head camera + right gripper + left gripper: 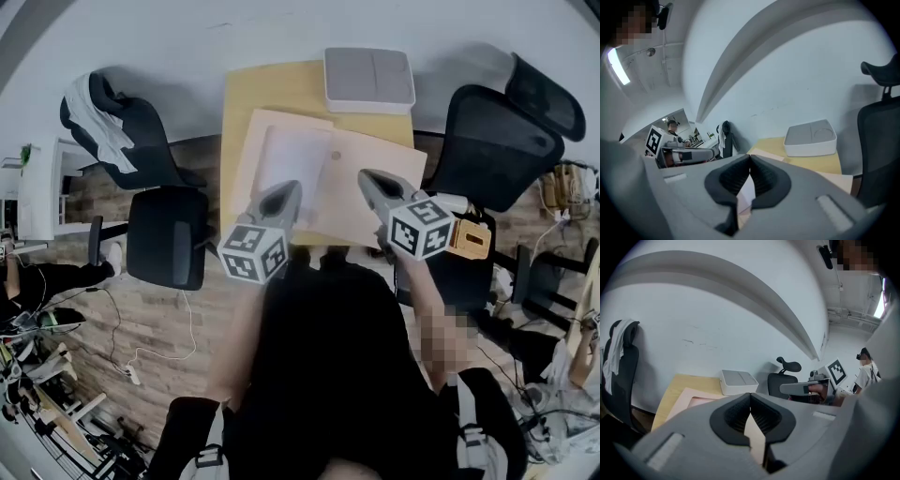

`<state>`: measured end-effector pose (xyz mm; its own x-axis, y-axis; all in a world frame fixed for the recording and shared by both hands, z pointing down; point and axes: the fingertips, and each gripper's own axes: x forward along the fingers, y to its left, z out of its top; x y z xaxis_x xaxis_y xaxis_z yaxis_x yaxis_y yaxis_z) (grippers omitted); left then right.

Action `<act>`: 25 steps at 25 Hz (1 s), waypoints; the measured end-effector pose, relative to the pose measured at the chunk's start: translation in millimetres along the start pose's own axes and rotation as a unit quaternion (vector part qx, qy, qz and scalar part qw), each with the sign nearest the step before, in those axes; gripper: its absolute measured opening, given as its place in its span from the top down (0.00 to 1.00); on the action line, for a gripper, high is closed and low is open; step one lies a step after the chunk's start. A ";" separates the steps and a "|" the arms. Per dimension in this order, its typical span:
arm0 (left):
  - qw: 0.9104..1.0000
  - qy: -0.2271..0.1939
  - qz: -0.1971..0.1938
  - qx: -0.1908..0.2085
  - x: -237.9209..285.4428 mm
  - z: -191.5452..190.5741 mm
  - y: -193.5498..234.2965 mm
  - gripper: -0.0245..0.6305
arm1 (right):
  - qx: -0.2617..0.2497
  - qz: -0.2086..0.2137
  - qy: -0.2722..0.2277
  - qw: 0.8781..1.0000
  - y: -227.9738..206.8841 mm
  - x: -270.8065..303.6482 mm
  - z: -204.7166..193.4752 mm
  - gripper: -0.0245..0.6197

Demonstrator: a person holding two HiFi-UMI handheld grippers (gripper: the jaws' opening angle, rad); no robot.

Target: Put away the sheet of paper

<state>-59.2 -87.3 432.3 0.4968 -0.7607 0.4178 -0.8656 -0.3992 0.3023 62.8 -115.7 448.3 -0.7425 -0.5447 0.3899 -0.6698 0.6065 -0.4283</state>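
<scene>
A white sheet of paper [295, 155] lies on the left half of an open beige folder [375, 192] on the wooden table [246, 94]. My left gripper [292, 190] hovers over the sheet's near edge, its jaws shut tip to tip [750, 397] with nothing between them. My right gripper [366, 176] is raised over the folder's right half, also shut [750, 159] and empty. Through each gripper's lower gap only the folder and paper beyond show. The folder's pink edge [693, 397] appears in the left gripper view.
A white lidded box [368, 80] stands at the table's far end against the wall. A black office chair with a cloth over it [155, 187] stands left of the table, another black chair [492, 141] right. A yellow object [469, 239] sits by my right hand.
</scene>
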 end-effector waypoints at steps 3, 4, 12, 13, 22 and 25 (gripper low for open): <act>1.000 -0.001 0.000 0.002 -1.2 2.9 -4.0 0.95 | -0.005 0.001 -0.022 1.000 4.4 -11.4 11.8 0.96; 1.000 -0.002 0.000 0.003 -1.2 3.7 -4.3 0.95 | -0.007 0.001 -0.028 1.000 5.6 -13.8 15.1 0.96; 1.000 -0.008 -0.001 0.007 0.1 10.1 -5.2 0.95 | -0.024 0.011 -0.052 0.998 12.8 -19.9 25.5 0.96; 1.000 -0.008 -0.001 0.007 0.1 10.6 -4.7 0.95 | -0.028 0.011 -0.052 0.998 13.9 -19.5 26.0 0.96; 1.000 -0.012 -0.003 0.005 -0.2 11.8 -2.1 0.95 | -0.065 -0.001 -0.065 0.996 20.0 -21.6 31.8 0.96; 1.000 -0.012 -0.002 0.004 -0.3 10.5 0.3 0.95 | -0.072 -0.007 -0.066 0.995 20.9 -21.3 31.9 0.96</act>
<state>-60.2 -92.6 423.3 0.4980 -0.7715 0.3960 -0.8645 -0.4060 0.2962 64.4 -109.8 405.1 -0.7338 -0.6189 0.2802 -0.6793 0.6703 -0.2987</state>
